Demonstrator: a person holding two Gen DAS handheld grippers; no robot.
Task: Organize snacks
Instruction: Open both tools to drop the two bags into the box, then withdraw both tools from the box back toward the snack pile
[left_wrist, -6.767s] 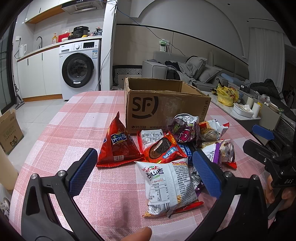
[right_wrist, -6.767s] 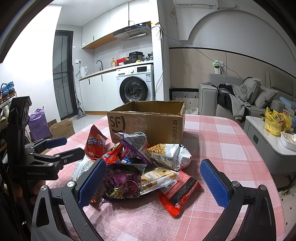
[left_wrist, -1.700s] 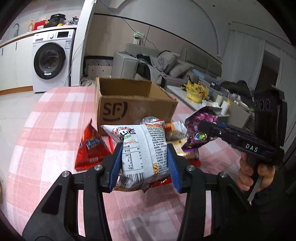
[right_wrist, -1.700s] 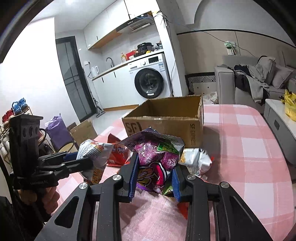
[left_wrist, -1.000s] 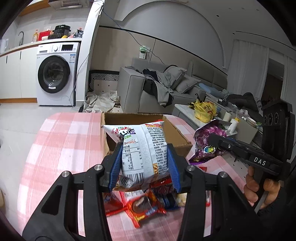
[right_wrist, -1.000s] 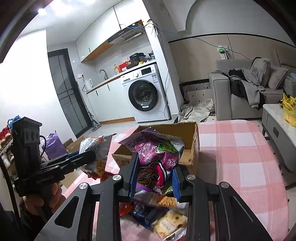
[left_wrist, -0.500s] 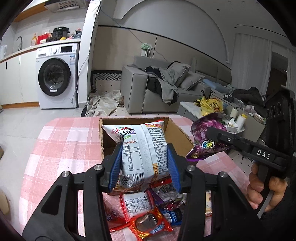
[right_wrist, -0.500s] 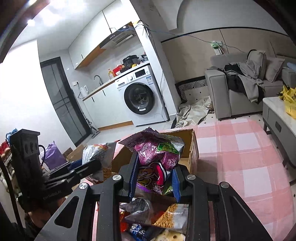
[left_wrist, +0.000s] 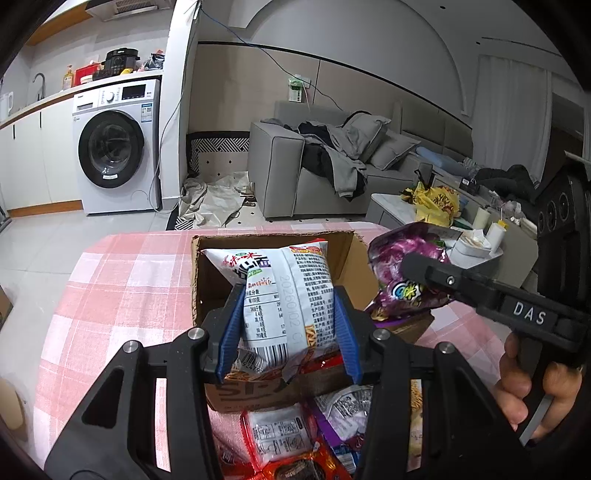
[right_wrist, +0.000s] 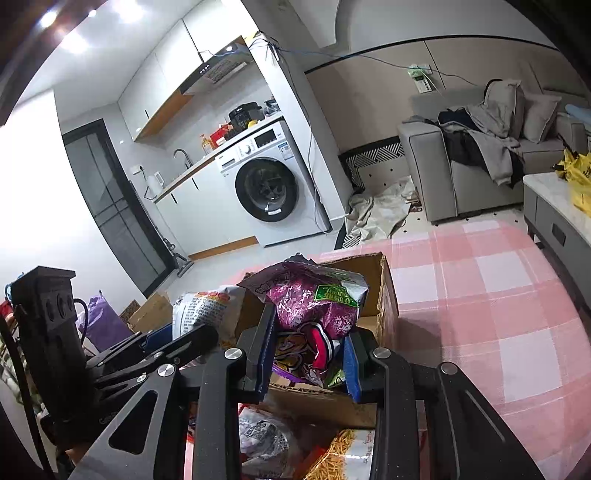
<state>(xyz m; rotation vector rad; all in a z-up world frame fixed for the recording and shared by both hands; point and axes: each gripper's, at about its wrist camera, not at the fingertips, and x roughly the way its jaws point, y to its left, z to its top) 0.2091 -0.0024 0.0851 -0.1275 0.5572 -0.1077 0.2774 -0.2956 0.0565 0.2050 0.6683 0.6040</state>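
Observation:
My left gripper (left_wrist: 289, 334) is shut on a white snack bag (left_wrist: 279, 291) and holds it above the open cardboard box (left_wrist: 207, 269). The right gripper (right_wrist: 308, 356) is shut on a purple snack bag (right_wrist: 317, 306), also over the cardboard box (right_wrist: 384, 295). In the left wrist view the purple bag (left_wrist: 399, 280) hangs over the box's right side, clamped by the right gripper (left_wrist: 421, 267) in a person's hand (left_wrist: 535, 387). The white bag (right_wrist: 207, 306) shows at the left in the right wrist view.
Several loose snack packets (left_wrist: 291, 439) lie on the pink checked tablecloth (left_wrist: 122, 280) in front of the box. More packets (right_wrist: 266, 443) show under the right gripper. A washing machine (left_wrist: 114, 147), grey sofa (left_wrist: 332, 166) and side table (right_wrist: 554, 214) stand beyond the table.
Both grippers have carried their bags forward from above the snack pile to over the box. The box now sits lower and closer in both views. Neither grip has changed.

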